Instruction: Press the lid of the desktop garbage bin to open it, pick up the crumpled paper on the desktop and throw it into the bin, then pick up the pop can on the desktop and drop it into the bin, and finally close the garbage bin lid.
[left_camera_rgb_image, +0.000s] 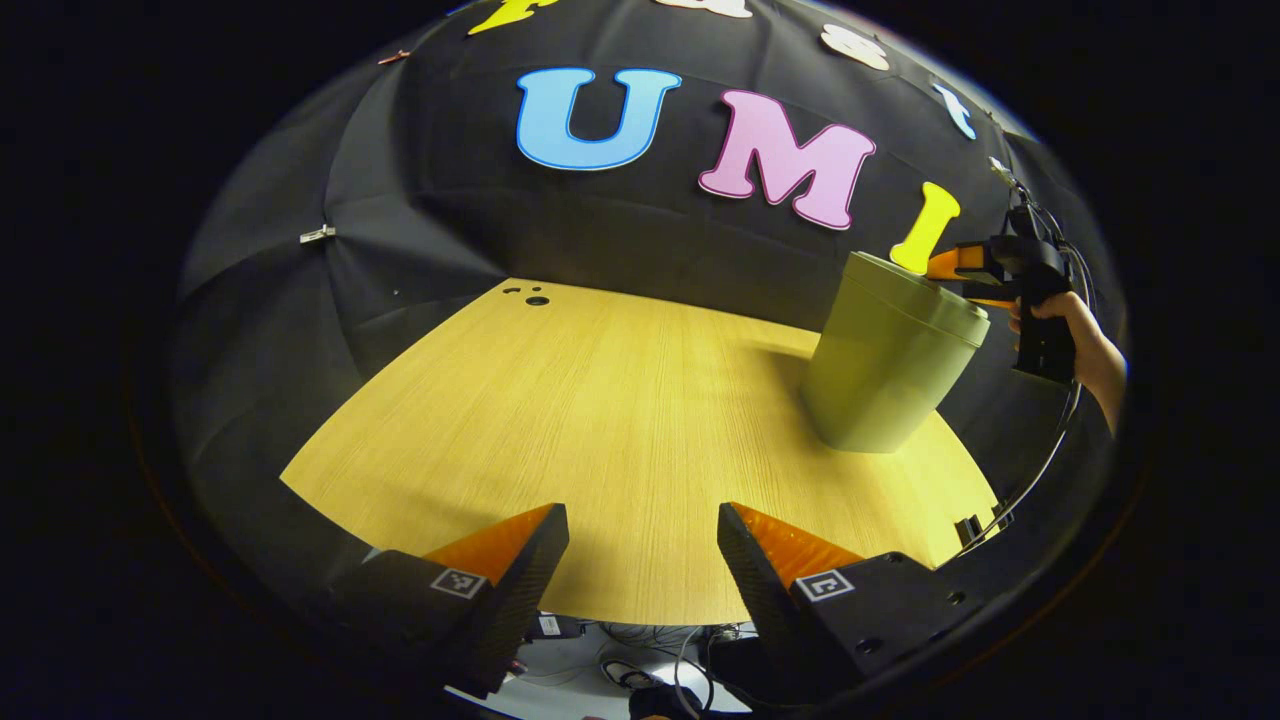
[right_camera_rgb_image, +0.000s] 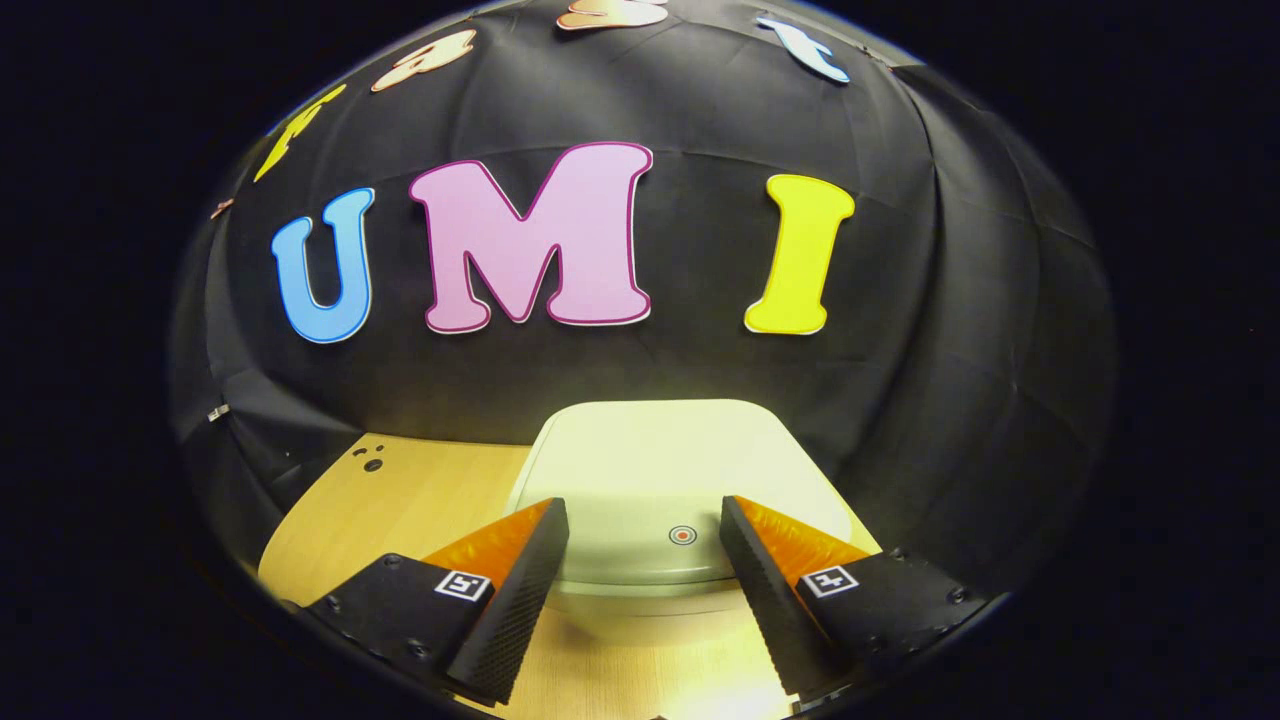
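Observation:
A pale green garbage bin (left_camera_rgb_image: 885, 365) stands on the wooden desktop (left_camera_rgb_image: 620, 420) at the right, its lid down. In the right gripper view the bin's lid (right_camera_rgb_image: 660, 470) lies just below and ahead, with a small red round mark (right_camera_rgb_image: 682, 535) near its front edge. My right gripper (right_camera_rgb_image: 643, 515) hovers open over that front edge, nothing between its fingers. The left gripper view shows that same right gripper (left_camera_rgb_image: 950, 265) beside the bin's top, held by a hand (left_camera_rgb_image: 1085, 345). My left gripper (left_camera_rgb_image: 642, 520) stands open above the desktop's near edge, empty.
Black cloth walls close in the desk at the back and sides. Small dark holes (left_camera_rgb_image: 530, 295) mark the far left corner of the desktop. Cables (left_camera_rgb_image: 1040, 470) hang off the right side, and more cables lie on the floor (left_camera_rgb_image: 640, 665) below the near edge.

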